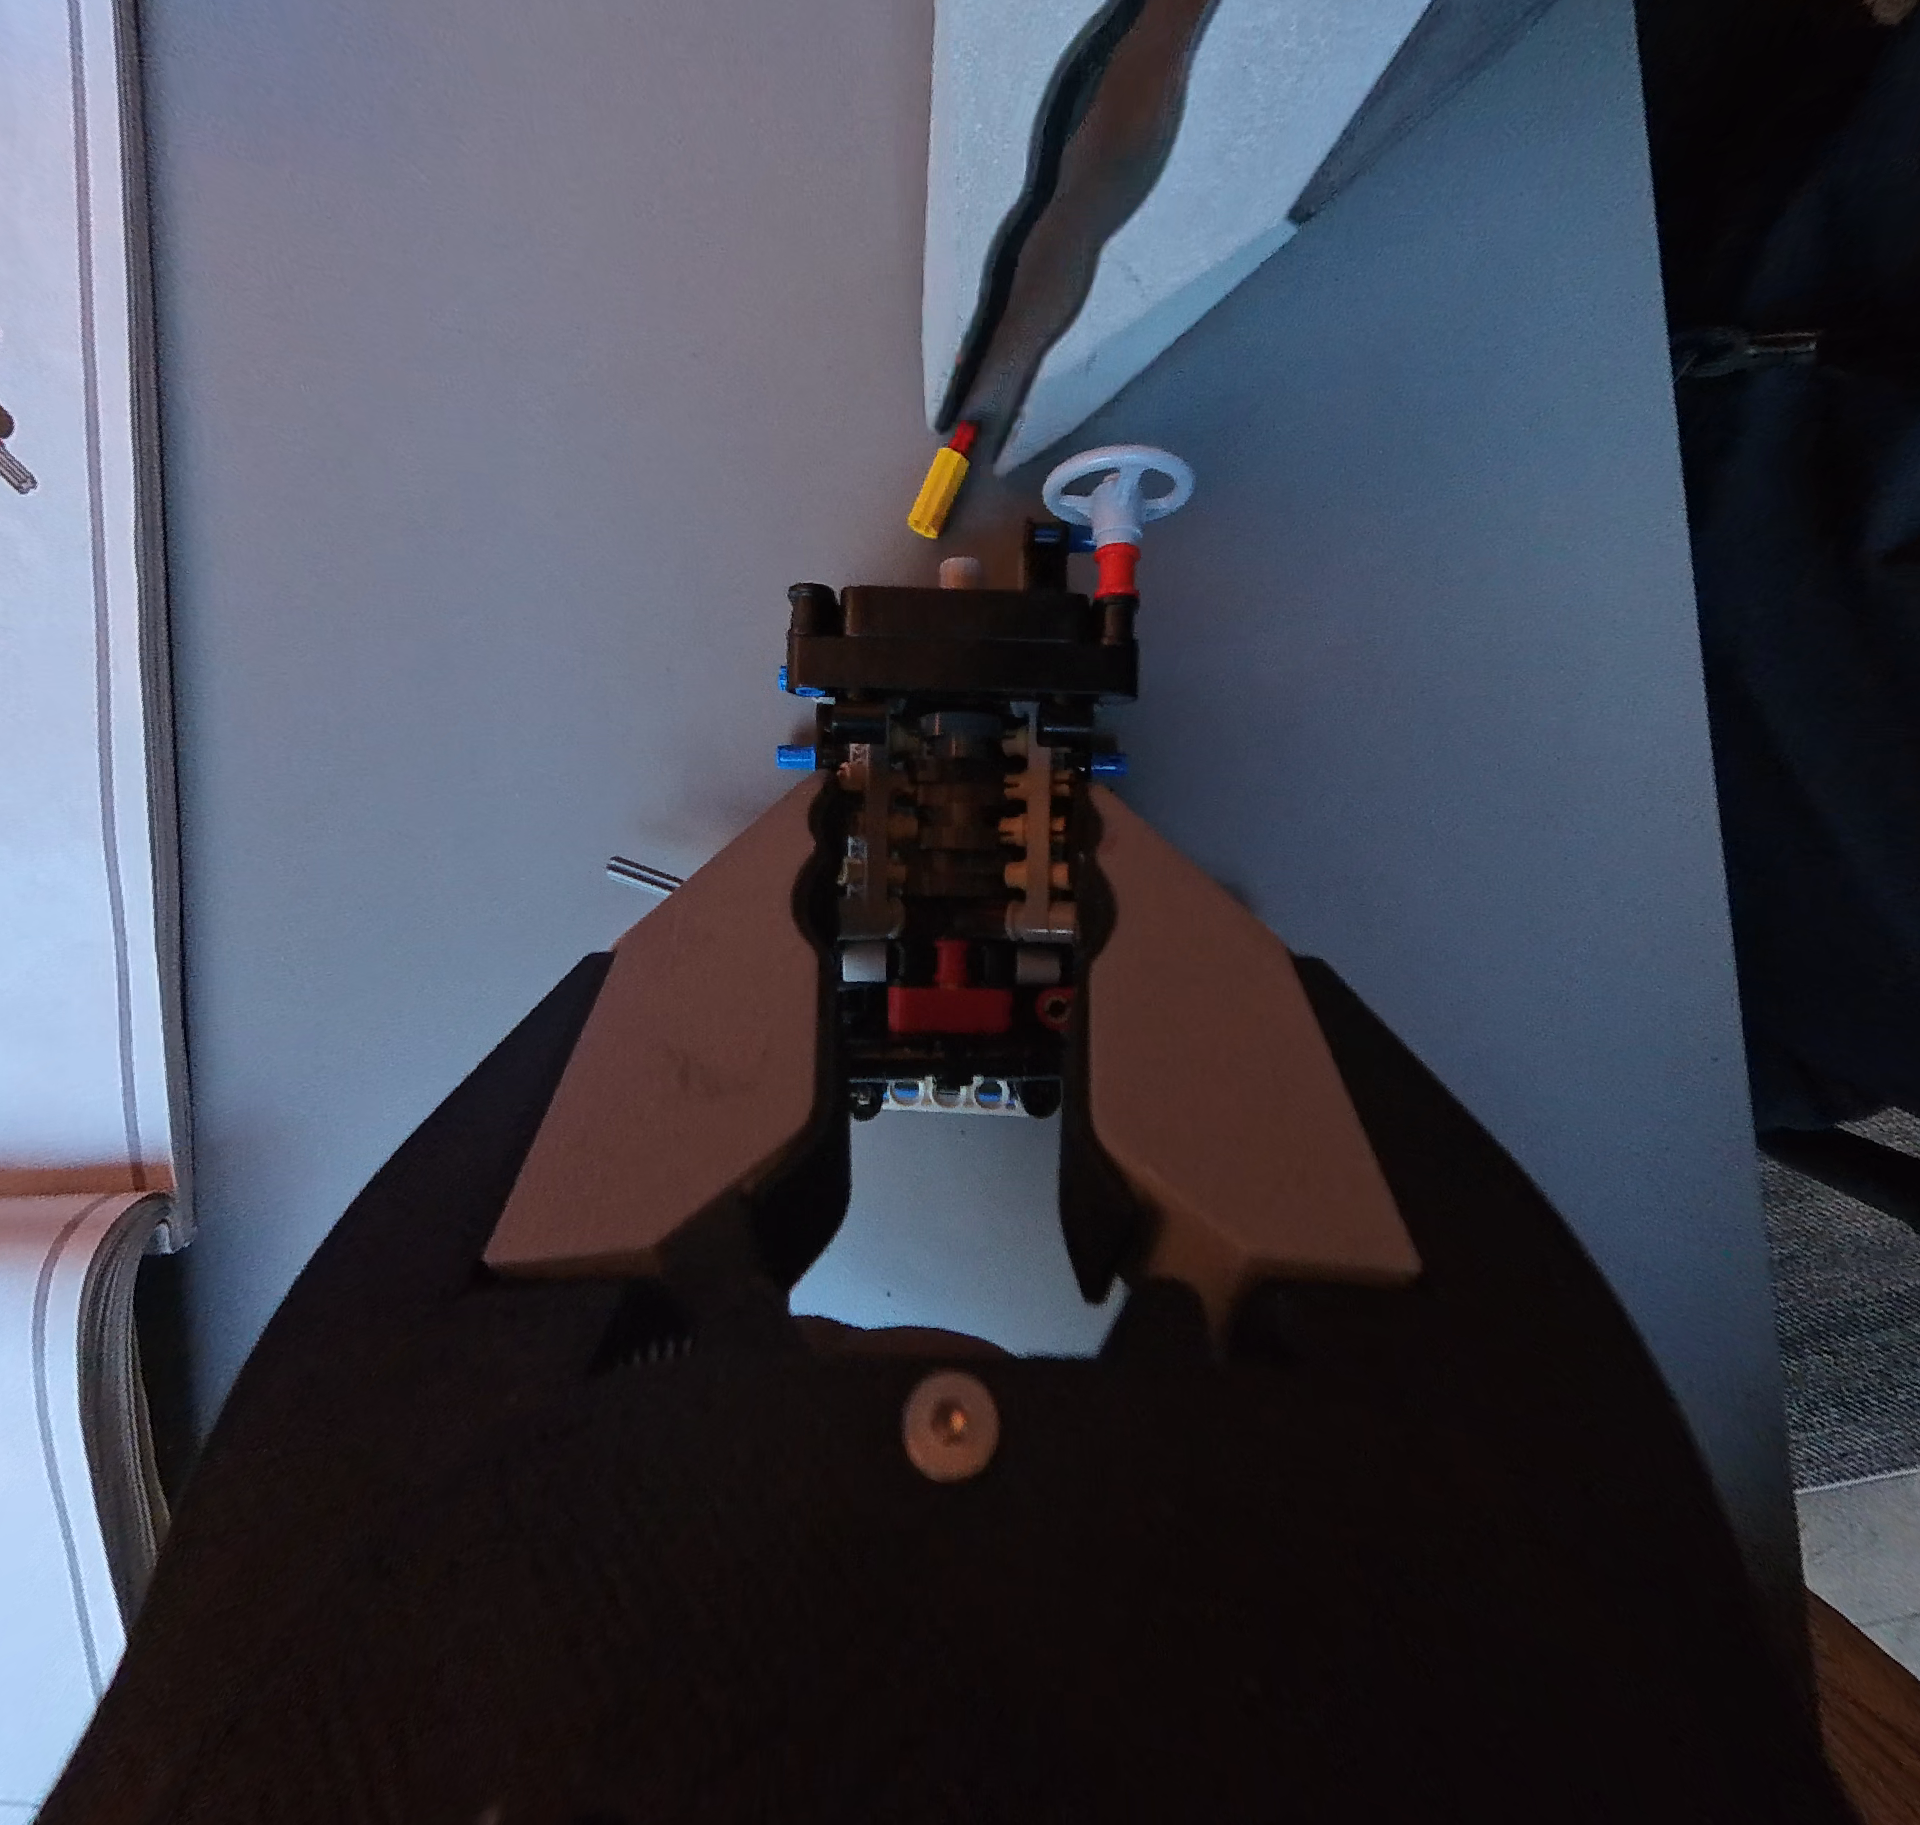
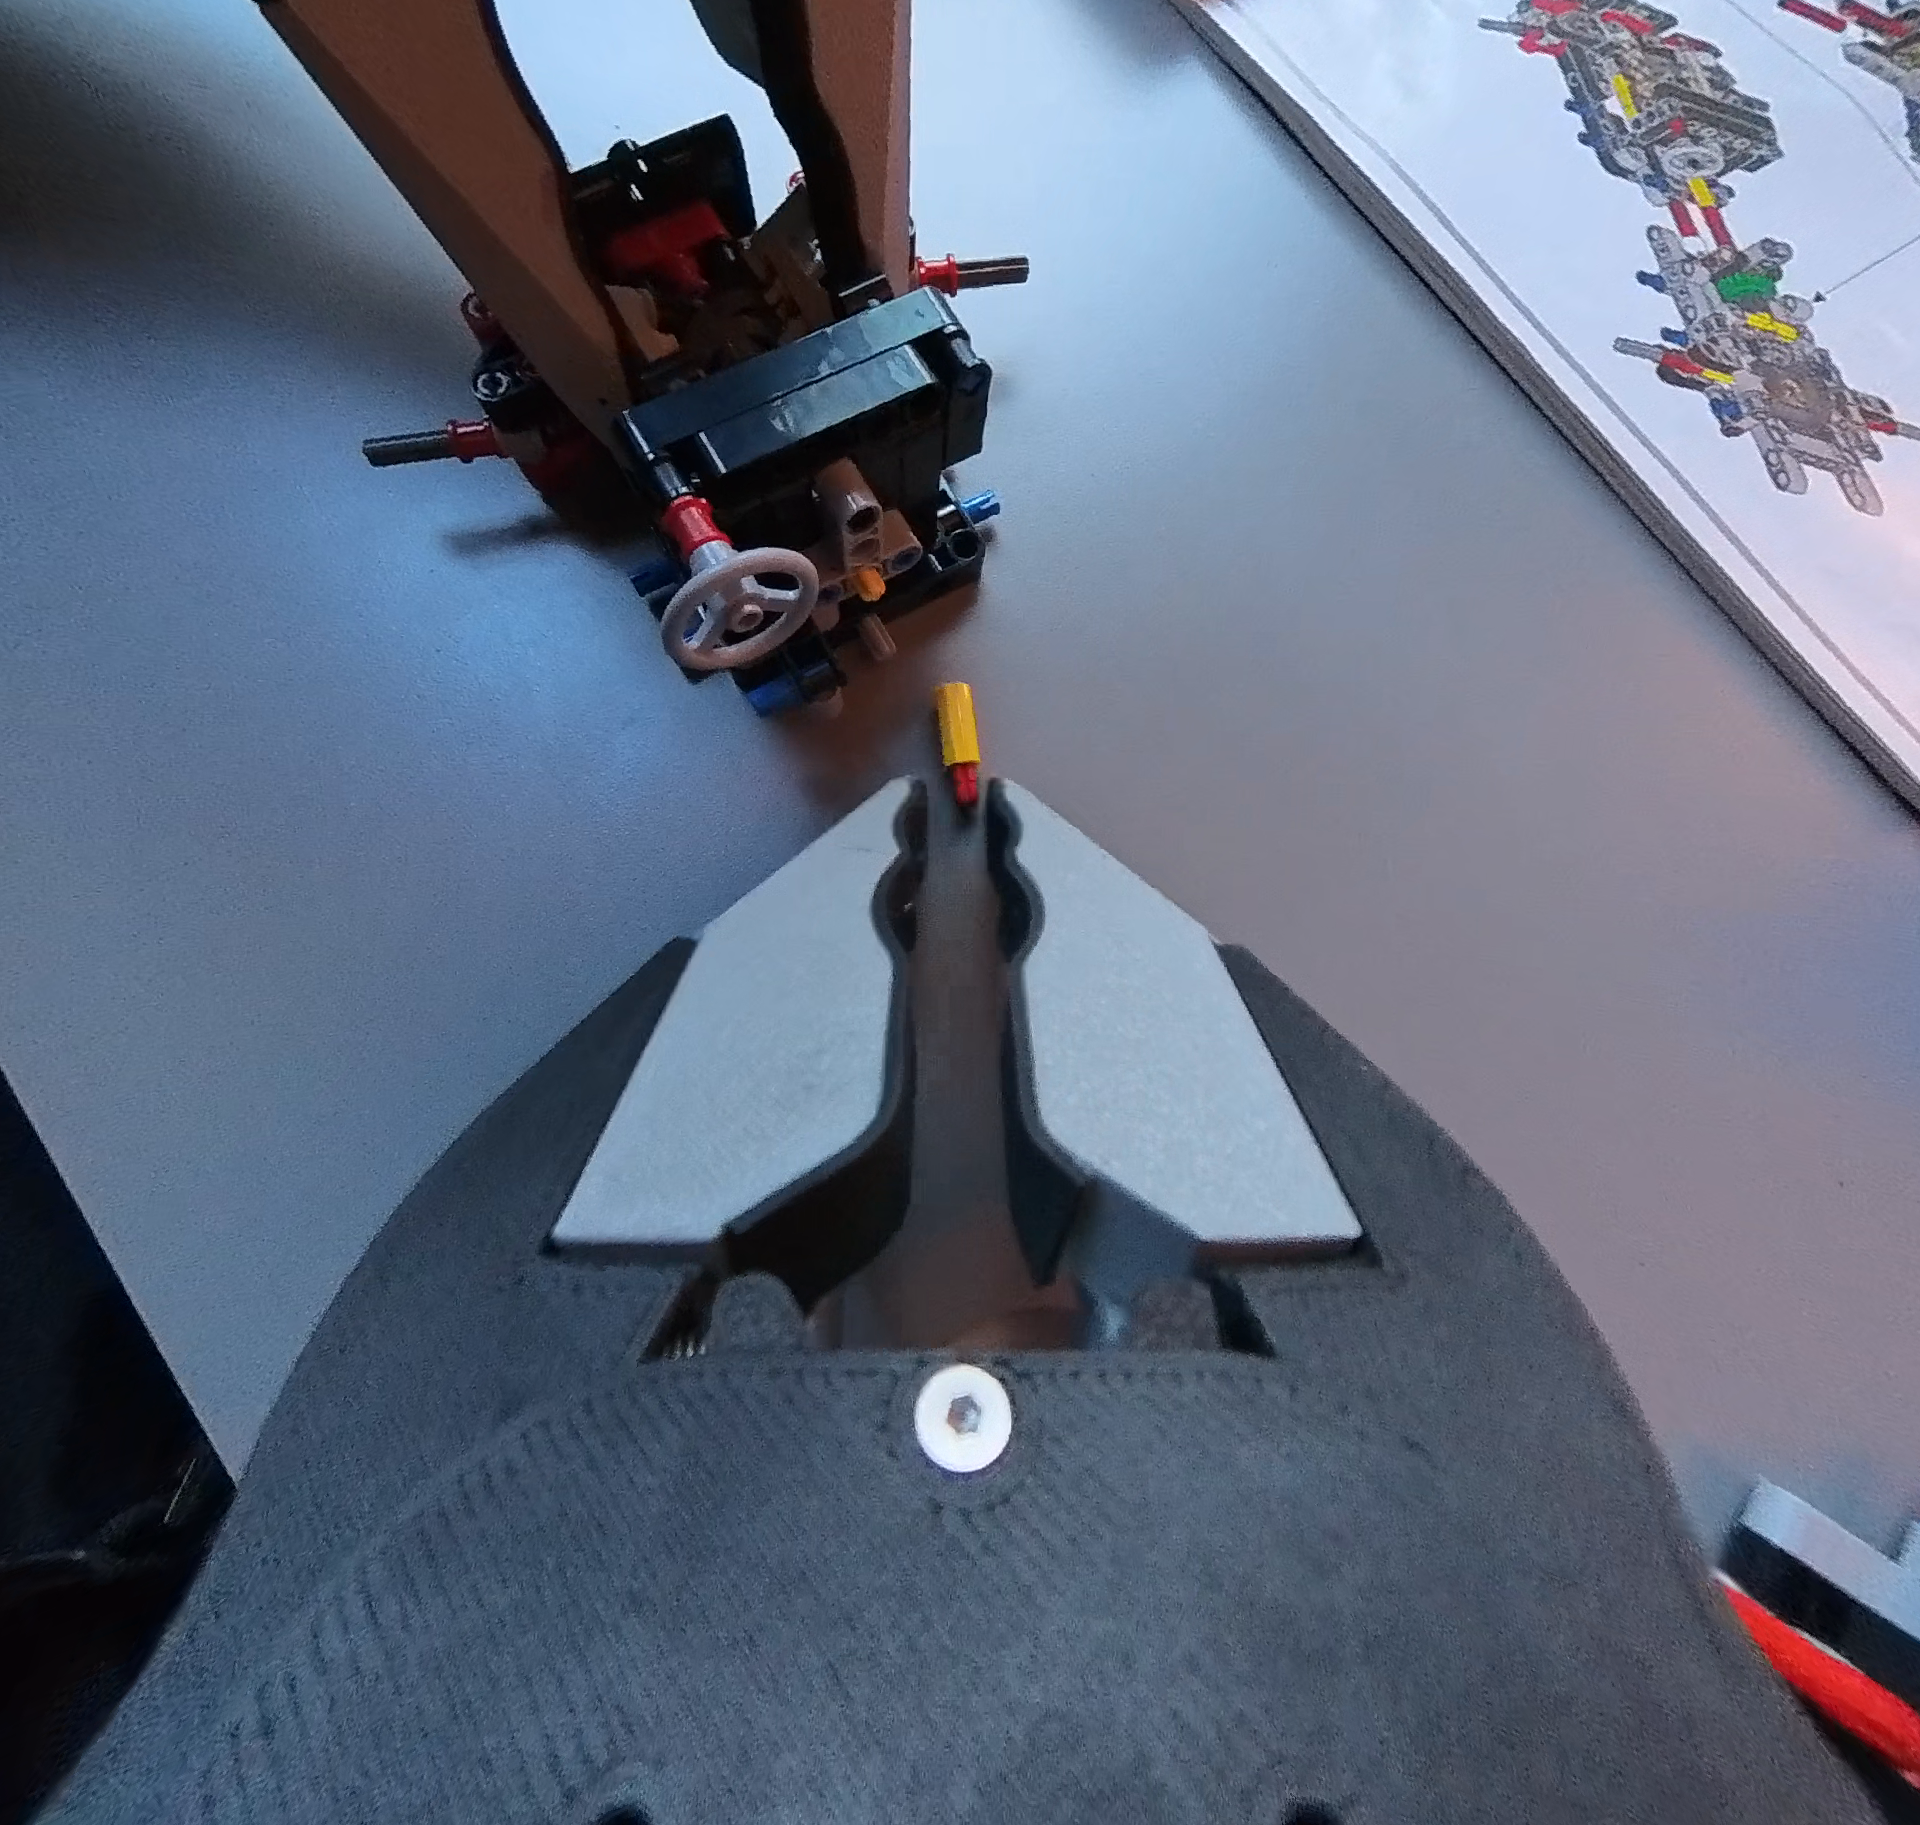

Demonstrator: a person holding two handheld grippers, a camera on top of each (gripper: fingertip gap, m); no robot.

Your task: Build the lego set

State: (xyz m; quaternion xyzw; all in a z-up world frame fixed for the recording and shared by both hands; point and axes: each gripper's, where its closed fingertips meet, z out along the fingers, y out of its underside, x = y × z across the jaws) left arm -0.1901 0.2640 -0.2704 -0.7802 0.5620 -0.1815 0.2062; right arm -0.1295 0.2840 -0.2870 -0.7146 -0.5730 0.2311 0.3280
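Observation:
My left gripper (image 1: 961, 783) has brown fingers and is shut on a black brick-built model (image 1: 961, 653) standing on the grey table; both pads press on its sides. The model carries a white steering wheel (image 1: 1117, 487) at its far end. It also shows in the right wrist view (image 2: 810, 404) with the wheel (image 2: 738, 612) facing my right gripper. My right gripper (image 2: 951, 788) has grey fingers, with its jaws narrow. A small yellow connector (image 2: 954, 726) with a red pin has the pin end between the tips. The pin is against one pad, with a gap to the other. The connector (image 1: 938, 492) shows close to the model.
An open instruction booklet (image 2: 1662, 217) lies along the table's side; it also shows in the left wrist view (image 1: 73, 632). A short grey axle (image 1: 644, 873) lies on the table beside my left fingers. A red and grey object (image 2: 1818, 1692) is at the lower right. The table edge (image 1: 1704, 840) runs close by. The tips of one gripper are about 7 cm away from the tips of the other.

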